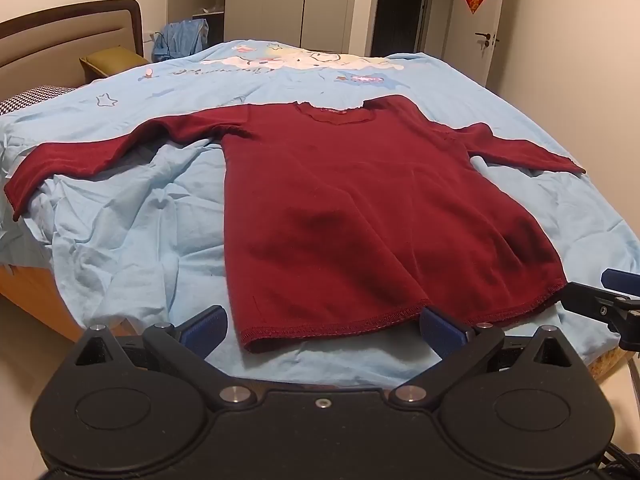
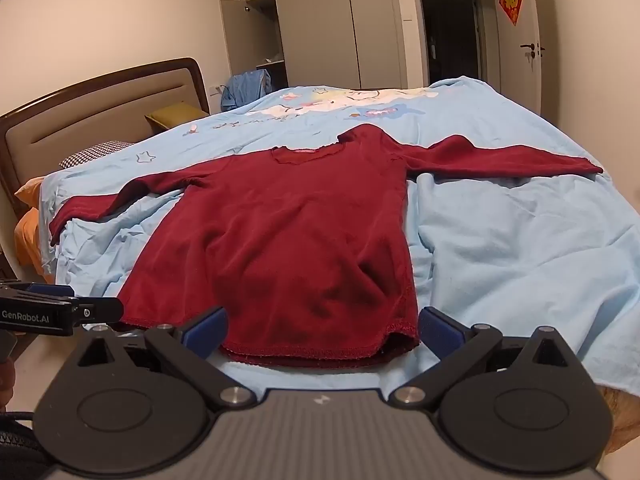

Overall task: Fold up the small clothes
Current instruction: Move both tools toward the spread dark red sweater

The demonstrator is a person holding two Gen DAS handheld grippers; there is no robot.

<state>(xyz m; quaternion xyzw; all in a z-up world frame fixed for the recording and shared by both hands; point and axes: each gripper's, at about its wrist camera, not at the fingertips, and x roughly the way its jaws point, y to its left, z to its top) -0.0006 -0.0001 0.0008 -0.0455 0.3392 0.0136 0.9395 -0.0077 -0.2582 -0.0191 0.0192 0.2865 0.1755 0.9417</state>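
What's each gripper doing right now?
Left gripper: open, holding nothing, at the red shirt hem.
Right gripper: open, holding nothing, at the same hem.

A dark red long-sleeved shirt [image 1: 352,204] lies flat and unfolded on a light blue bedsheet [image 1: 132,248], both sleeves spread out sideways, its neckline toward the far side and its stitched hem near the bed's near edge.

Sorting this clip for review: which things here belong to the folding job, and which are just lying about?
Job: red top, spread flat; left gripper and right gripper, both open; bed cover beneath.

Lying about: olive pillow, checked pillow, blue bundle, wardrobe.
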